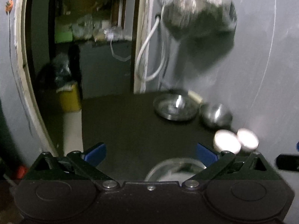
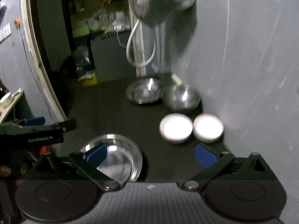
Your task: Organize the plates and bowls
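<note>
On a dark table (image 2: 112,115) stand a steel plate (image 2: 143,91) and a steel bowl (image 2: 182,98) at the back by the wall, two white bowls (image 2: 175,127) (image 2: 208,127) side by side, and a second steel bowl (image 2: 119,156) nearest me. My right gripper (image 2: 151,155) is open above the table, its left finger over that near steel bowl. My left gripper (image 1: 151,154) is open and empty; the near steel bowl (image 1: 175,169) shows just below it. The left gripper also shows in the right wrist view (image 2: 35,127) at the left edge.
A grey wall (image 2: 252,56) runs along the right, with a hanging bag (image 2: 160,1) and white cable (image 2: 134,43) above the steel plate. A doorway opens at the back left, with a yellow bin (image 2: 89,79) beyond the table's far edge.
</note>
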### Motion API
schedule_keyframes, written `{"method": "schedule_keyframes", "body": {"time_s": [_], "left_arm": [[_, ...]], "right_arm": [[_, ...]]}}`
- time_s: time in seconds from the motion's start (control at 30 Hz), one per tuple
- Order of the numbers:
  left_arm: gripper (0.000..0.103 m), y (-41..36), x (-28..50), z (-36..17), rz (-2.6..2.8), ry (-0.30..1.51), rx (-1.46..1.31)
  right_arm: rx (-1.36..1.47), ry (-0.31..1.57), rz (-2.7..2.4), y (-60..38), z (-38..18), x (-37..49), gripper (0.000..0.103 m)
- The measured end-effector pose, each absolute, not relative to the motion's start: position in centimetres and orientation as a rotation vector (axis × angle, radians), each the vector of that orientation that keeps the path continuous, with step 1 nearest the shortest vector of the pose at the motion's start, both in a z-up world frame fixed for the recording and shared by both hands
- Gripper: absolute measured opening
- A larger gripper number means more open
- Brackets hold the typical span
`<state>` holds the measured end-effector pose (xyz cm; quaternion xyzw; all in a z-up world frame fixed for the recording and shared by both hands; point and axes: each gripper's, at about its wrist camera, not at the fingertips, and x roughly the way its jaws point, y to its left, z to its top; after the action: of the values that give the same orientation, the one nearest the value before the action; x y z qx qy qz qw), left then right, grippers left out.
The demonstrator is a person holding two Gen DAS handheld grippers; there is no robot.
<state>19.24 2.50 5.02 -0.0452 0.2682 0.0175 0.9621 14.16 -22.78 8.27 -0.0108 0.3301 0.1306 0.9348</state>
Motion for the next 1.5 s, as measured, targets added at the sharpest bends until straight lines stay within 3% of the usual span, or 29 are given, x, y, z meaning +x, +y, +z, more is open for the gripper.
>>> {"method": "schedule_keyframes", "body": {"time_s": [0.37,0.73,0.9,1.2,1.33,1.5], "left_arm": [[0.102,6.1,21.9,10.1,0.058,0.446,-0.231],[0.102,7.1,28.7,11.2,0.107,0.453,-0.213],[0.102,7.0,34.2,9.9,0.148,0.510,-0.187],[0.102,6.2,45.5,3.3,0.118,0.651,-0.028],[0.102,6.3,49.2,0.5,0.082,0.671,-0.072],[0.102,5.6,52.4,-2.4,0.033,0.691,-0.098]], "right_arm": [[-0.149,0.502,0.298,-21.1,16.8,15.2,0.103],[-0.246,0.474,0.415,-18.7,15.7,24.2,0.103],[0.008,0.546,0.469,-19.0,12.0,31.3,0.103],[0.295,0.779,0.458,-17.7,-0.3,39.8,0.102],[0.409,0.832,0.410,-18.2,-3.7,42.3,0.091],[0.435,0.866,0.365,-17.9,-6.2,44.0,0.088]]}}
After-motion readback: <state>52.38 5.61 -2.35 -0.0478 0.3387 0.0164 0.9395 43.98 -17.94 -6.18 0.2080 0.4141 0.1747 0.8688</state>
